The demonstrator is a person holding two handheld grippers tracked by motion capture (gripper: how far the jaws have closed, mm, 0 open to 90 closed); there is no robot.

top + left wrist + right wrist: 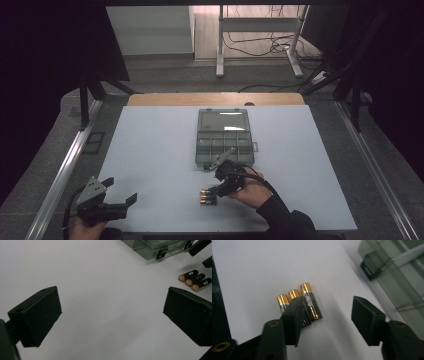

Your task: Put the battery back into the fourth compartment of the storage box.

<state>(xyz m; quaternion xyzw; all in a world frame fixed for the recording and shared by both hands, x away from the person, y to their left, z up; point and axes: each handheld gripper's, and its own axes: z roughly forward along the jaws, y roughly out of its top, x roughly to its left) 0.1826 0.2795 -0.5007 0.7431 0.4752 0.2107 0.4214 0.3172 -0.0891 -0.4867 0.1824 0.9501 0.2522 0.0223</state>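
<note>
Three gold-and-black batteries (208, 196) lie side by side on the white table (150, 150), near its front edge. My right gripper (215, 192) hovers just over them with its jaws apart. In the right gripper view its left jaw covers the near ends of two batteries (308, 303), and the third lies just inside that jaw, untouched by the other. The right gripper (327, 301) is open and holds nothing. At the table's front left corner my left gripper (122, 189) is held wide open over bare table (112, 297). The batteries (196, 280) lie off to its right.
A grey transparent compartment box (223, 137) stands open in the middle of the table, its lid laid back and its latch facing the batteries. It appears close beside the right gripper (397, 277) and farther off from the left one (155, 247). A metal rail (60, 175) runs along the table's left side.
</note>
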